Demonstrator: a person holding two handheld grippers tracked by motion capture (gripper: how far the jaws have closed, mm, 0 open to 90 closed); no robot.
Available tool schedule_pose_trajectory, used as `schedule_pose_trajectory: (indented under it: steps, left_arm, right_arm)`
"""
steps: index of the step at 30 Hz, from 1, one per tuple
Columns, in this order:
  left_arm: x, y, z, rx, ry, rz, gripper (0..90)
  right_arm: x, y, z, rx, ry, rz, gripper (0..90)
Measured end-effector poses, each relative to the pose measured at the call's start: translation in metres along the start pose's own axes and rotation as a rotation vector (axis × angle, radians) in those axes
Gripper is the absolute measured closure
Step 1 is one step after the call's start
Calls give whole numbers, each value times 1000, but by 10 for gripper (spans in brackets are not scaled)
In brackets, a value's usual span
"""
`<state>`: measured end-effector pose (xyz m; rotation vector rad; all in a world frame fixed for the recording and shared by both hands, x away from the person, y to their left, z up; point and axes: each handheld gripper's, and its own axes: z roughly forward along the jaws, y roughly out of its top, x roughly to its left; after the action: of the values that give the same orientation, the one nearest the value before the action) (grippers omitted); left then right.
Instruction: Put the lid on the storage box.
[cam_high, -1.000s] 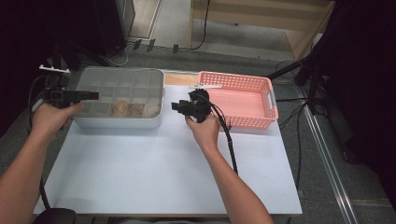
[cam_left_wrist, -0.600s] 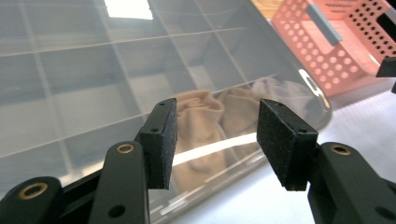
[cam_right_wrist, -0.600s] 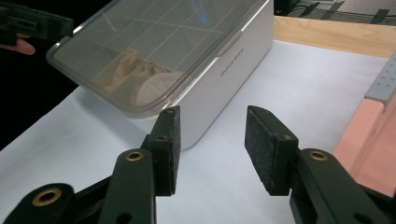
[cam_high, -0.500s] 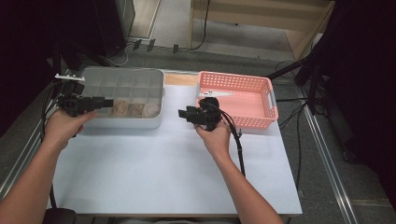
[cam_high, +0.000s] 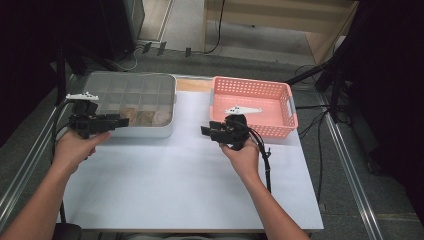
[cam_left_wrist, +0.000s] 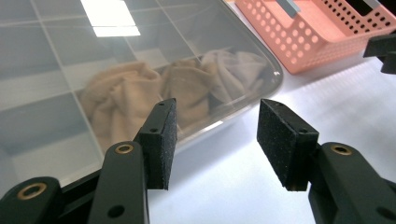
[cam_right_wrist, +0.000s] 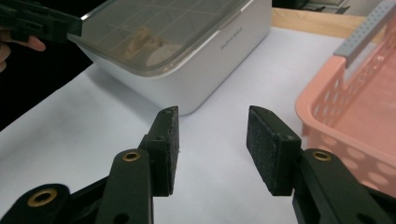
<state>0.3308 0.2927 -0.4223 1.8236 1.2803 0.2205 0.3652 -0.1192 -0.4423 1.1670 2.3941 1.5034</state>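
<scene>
A grey box (cam_high: 131, 100) with a clear lid and several compartments stands at the back left of the white table; beige cloths (cam_left_wrist: 126, 100) lie in its near compartments. To its right is a pink plastic basket (cam_high: 255, 102). My left gripper (cam_high: 121, 121) hovers at the box's near edge, open, with nothing between its pads (cam_left_wrist: 161, 135). My right gripper (cam_high: 205, 131) is held in front of the basket's left corner and points left toward the box (cam_right_wrist: 187, 60). Its jaws have just been opening and nothing is between them.
The white tabletop (cam_high: 175, 185) spreads wide in front of the box and basket. A wooden strip (cam_high: 192, 85) shows between them at the back. Metal rails (cam_high: 350, 170) run along both table sides, with cables (cam_high: 310, 107) on the floor beyond.
Both hands have drawn back toward the near side and a little to the right. The left gripper came off the box's left end to its near edge; the right one left the gap between box and basket.
</scene>
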Motion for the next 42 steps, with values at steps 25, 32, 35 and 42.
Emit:
schedule_pose_trajectory:
  steps: [25, 32, 35, 42]
  left_arm:
    - [-27, -39, -5, -1, -44, 37, 443]
    - [-31, -48, -2, 8, -58, 45, 426]
    - [-32, -51, -1, 0, -66, 45, 422]
    - [-32, -57, 1, -1, -65, 48, 415]
  right_arm:
    - [-19, -35, -49, -16, -36, -49, 539]
    - [-19, -44, -54, -8, -33, -50, 530]
    - [-21, -48, -54, 0, -30, -46, 524]
    - [-24, -53, -54, -10, -31, -38, 515]
